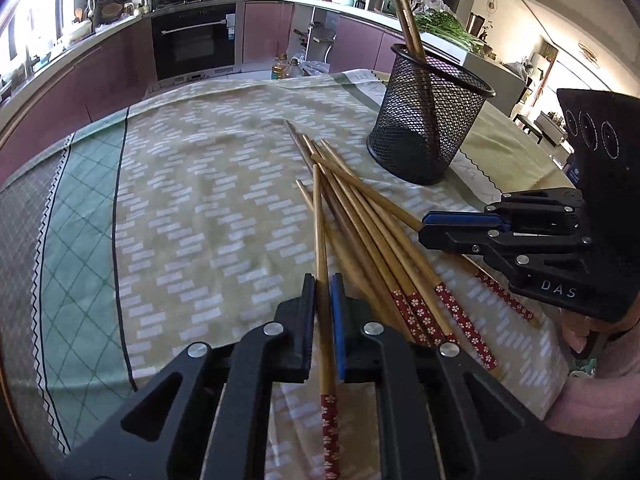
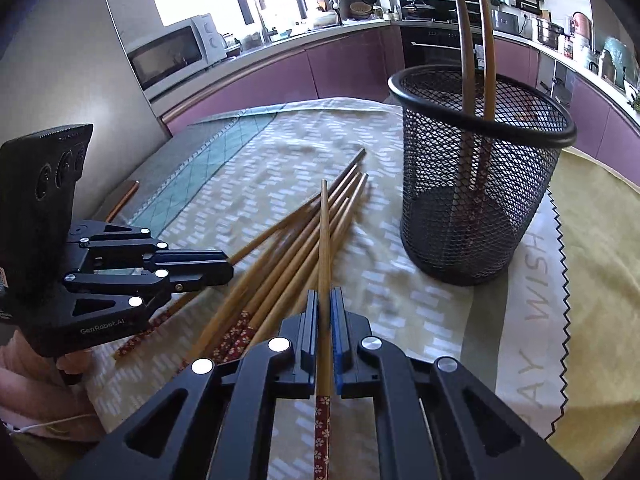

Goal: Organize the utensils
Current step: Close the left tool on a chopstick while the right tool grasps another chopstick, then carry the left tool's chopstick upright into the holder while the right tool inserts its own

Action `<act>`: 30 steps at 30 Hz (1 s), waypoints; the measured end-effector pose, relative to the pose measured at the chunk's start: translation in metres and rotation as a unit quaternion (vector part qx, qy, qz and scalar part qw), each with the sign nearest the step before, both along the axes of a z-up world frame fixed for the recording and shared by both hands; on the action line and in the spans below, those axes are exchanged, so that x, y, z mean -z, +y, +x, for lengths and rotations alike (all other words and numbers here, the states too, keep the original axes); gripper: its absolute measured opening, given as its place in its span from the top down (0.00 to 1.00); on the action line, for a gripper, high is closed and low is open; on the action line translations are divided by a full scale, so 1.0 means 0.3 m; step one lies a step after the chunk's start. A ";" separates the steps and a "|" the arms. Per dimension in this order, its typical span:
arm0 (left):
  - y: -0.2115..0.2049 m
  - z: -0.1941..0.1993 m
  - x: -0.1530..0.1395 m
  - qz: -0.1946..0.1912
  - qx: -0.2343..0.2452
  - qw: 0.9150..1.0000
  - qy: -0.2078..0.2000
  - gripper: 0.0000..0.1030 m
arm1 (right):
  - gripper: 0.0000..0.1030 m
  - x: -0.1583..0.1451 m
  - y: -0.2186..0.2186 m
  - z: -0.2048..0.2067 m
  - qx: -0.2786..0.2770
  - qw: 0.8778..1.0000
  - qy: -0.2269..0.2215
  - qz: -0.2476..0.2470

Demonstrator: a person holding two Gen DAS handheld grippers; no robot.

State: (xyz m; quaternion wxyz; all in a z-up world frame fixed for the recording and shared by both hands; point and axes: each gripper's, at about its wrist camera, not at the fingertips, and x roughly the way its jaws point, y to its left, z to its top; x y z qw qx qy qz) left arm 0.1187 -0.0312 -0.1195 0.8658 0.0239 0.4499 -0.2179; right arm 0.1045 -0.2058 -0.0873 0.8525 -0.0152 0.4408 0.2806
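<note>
Already each claw was clamped on one chopstick: left gripper, right gripper. Swinging those long sticks toward the mesh holder, upper right, risked toppling it.

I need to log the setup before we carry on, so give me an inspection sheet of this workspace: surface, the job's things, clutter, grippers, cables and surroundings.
Surface: table under a patterned tablecloth, with a yellow mat under the holder side.
Job's things: black mesh holder upright, two chopsticks standing in it; loose chopsticks in a crossed pile on the cloth beside it.
Clutter: nothing seen on the table.
Grippers: left gripper shut on one chopstick; right gripper shut on another chopstick.
Cables: nothing seen.
Surroundings: kitchen with built-in oven, microwave, crowded counters; a pink sleeve at the edge.
</note>
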 end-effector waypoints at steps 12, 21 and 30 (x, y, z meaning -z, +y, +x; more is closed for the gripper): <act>0.006 0.034 -0.006 -0.011 -0.006 1.000 0.010 0.93 | 0.95 -0.013 -0.001 -0.002 -0.005 1.000 -0.013 0.004; 0.025 0.000 -0.150 -0.050 0.014 0.998 -0.029 0.93 | 0.95 -0.169 -0.069 -0.047 0.006 0.996 -0.077 0.040; 0.035 -0.053 -0.337 -0.095 0.036 0.991 -0.082 0.93 | 0.95 -0.284 -0.140 -0.088 0.025 0.989 -0.130 0.063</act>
